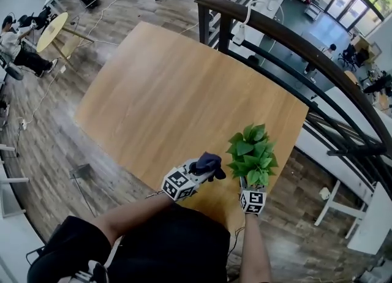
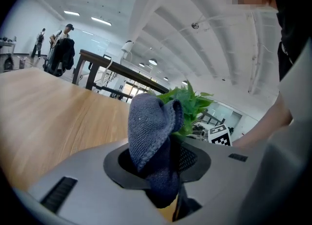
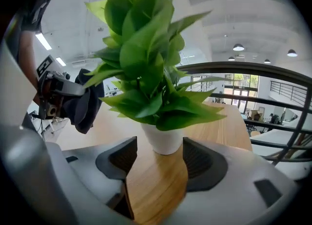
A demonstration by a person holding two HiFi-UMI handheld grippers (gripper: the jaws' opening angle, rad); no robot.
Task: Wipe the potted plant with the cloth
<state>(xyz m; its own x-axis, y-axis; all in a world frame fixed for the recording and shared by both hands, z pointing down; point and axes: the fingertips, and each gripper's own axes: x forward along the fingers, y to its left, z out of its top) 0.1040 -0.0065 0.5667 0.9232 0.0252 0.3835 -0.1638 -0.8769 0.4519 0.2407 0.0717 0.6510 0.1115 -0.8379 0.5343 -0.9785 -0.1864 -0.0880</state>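
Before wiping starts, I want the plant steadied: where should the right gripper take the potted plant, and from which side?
Probably by its white pot, low, from the person's side, where the open right gripper faces it. The pot stands upright and narrow; leaves overhang it, blocking a grip from above.

A wooden table (image 1: 184,92) is stretching ahead of the jaws, a dark railing (image 1: 288,35) is curving beyond them, and ceiling lamps (image 3: 238,47) are glowing above.
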